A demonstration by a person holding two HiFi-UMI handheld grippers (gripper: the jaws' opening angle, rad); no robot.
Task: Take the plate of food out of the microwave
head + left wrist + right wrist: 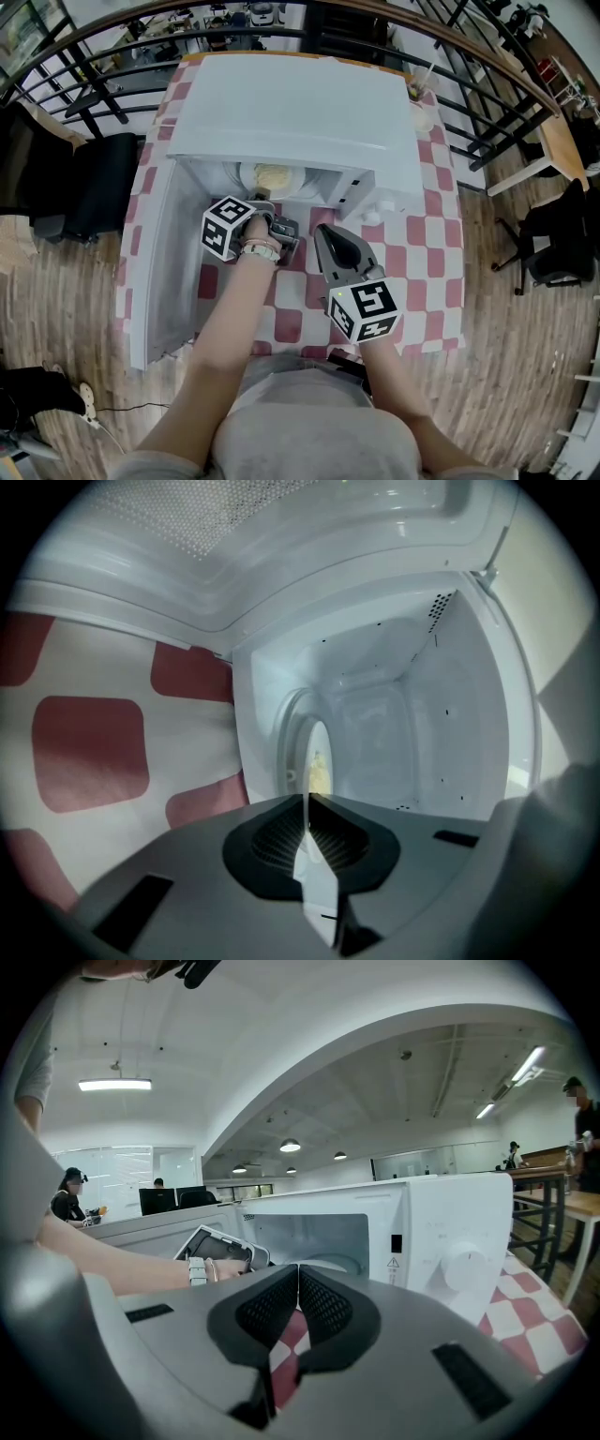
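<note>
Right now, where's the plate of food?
Head view, centre: the plate is inside the open microwave, just beyond the left gripper, which is shut on its near rim.

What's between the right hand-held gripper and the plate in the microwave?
Only checkered tablecloth, then the open microwave; this shows in the head view and the right gripper view.

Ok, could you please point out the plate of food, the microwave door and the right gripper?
plate of food (pixel 247 178): head view, on its left rim.
microwave door (pixel 164 281): head view, on its open inner face.
right gripper (pixel 298 1267): right gripper view, where its closed jaws meet.
</note>
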